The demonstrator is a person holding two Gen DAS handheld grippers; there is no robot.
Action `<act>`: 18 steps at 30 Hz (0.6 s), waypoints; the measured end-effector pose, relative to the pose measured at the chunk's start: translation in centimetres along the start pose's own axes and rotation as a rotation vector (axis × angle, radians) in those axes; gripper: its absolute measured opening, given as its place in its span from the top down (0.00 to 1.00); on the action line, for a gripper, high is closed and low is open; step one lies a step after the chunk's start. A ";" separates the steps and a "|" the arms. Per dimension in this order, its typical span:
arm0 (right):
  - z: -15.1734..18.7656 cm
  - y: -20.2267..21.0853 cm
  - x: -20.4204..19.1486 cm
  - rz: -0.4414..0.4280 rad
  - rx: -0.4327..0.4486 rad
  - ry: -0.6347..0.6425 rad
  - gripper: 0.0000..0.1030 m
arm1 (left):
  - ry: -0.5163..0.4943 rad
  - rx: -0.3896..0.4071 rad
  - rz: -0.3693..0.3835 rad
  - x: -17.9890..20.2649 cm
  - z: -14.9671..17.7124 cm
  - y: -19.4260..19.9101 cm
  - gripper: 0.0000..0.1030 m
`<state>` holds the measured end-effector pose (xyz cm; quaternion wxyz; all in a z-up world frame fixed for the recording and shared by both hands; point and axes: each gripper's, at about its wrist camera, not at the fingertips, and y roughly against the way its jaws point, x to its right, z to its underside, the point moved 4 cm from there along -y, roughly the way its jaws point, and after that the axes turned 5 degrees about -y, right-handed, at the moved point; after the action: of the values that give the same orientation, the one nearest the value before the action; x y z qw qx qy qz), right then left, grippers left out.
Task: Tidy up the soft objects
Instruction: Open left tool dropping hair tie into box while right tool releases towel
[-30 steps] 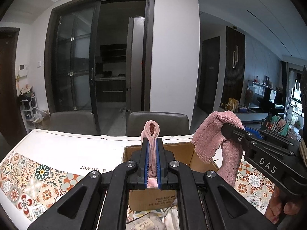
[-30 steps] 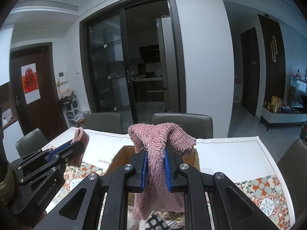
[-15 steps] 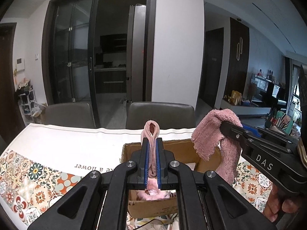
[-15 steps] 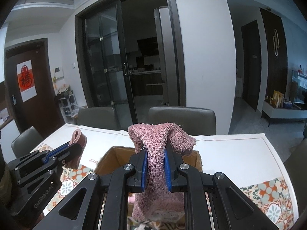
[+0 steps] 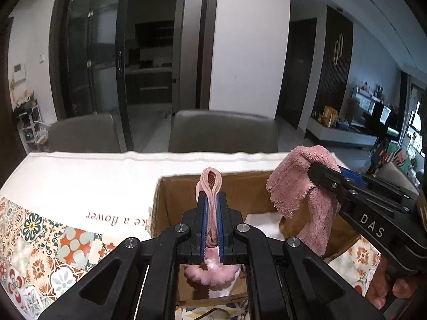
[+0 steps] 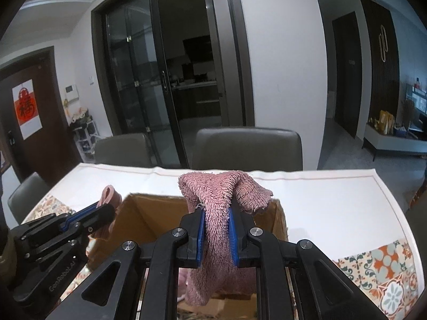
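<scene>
My left gripper is shut on a folded pale pink cloth and holds it over the open cardboard box. It also shows in the right wrist view at the box's left wall. My right gripper is shut on a fluffy dusty-pink towel that drapes over its tips and hangs into the box. In the left wrist view the right gripper holds the towel above the box's right side. Pink fluffy cloth lies inside the box.
The box stands on a table with a white and patterned tile cloth. Two grey chairs stand at the far edge. Glass doors and a white wall lie beyond. A cabinet with clutter is at the right.
Both grippers have moved forward and down toward the box, which now looks nearer and larger. Both still hold their cloths.
</scene>
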<state>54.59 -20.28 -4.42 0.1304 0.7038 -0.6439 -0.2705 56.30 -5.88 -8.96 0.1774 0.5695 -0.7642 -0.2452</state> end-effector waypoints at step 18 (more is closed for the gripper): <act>3.3 -4.6 1.3 0.023 -0.193 -0.008 0.62 | -0.019 -0.130 0.037 0.5 2.5 -2.7 0.70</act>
<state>56.65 -20.37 -9.89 0.1981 0.6793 -0.6235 -0.3326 56.86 -6.58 -12.54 0.2113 0.5402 -0.7588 -0.2962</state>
